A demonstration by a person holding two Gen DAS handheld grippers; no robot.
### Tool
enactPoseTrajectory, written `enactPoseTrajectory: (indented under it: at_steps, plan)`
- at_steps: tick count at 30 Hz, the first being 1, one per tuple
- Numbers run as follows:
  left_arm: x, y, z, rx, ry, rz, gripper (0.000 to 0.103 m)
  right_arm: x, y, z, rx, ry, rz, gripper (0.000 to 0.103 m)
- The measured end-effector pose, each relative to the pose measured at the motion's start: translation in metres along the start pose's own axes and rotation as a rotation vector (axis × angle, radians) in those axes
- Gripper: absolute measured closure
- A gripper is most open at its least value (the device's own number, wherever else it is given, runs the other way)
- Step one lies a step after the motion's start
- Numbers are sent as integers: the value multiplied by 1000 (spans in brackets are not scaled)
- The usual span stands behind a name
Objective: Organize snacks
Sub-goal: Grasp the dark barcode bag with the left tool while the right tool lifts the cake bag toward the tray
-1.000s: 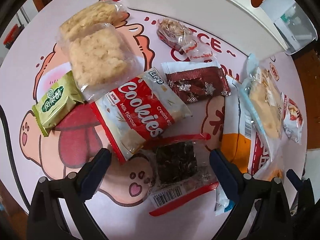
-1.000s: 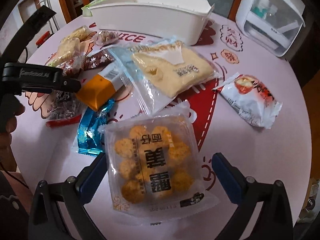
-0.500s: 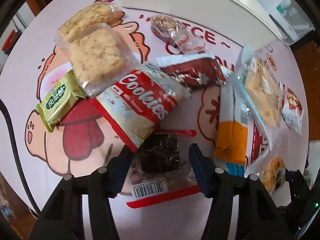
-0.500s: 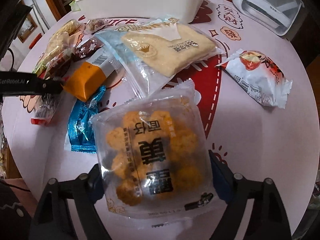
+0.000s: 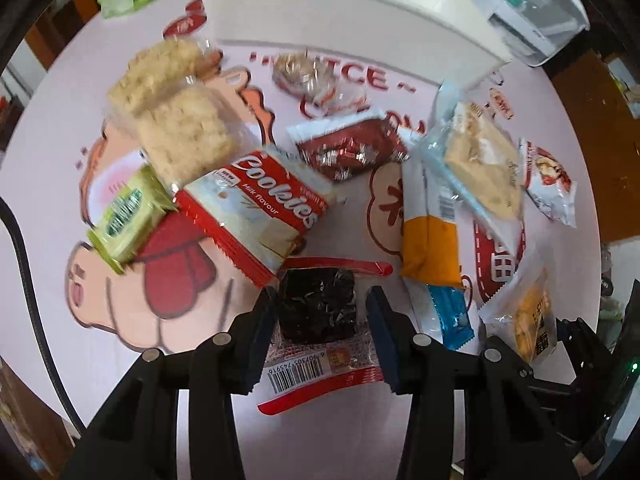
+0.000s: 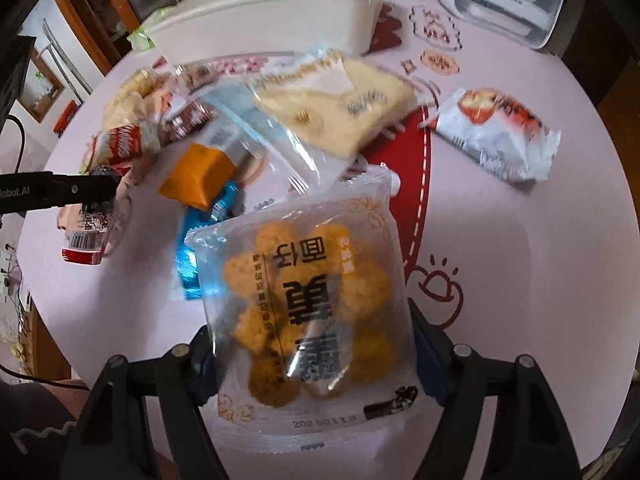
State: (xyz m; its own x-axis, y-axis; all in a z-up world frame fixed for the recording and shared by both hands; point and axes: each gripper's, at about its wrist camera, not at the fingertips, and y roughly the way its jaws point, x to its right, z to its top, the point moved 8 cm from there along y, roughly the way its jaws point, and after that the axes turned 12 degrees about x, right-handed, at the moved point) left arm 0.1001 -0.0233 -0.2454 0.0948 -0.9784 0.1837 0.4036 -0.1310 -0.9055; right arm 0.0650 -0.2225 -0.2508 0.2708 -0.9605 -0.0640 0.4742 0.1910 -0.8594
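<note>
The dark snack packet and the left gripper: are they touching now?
Touching. The left wrist view shows the left gripper closed on the dark snack packet, both fingers pressing its sides.

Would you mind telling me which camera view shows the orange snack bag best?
The right wrist view: the orange snack bag fills the centre, face-on, between the right gripper. The left wrist view catches only an edge-on sliver at its right rim.

A clear packet of dark snack with a red edge and barcode sits clamped between blue pads. A clear pack of golden round snacks, printed with dark characters, is pinched likewise. Other wrapped snacks lie scattered near a white bin.
</note>
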Motion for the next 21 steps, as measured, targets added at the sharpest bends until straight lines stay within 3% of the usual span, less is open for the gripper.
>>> enactPoseTrajectory:
  at_steps: [11, 21]
  plan:
    - [2, -74, 56, 140, 115, -21, 59, -26, -57, 87, 180, -50, 4, 26]
    - [3, -142, 174, 320, 203, -15, 59, -29, -90, 206, 326, -74, -36, 26]
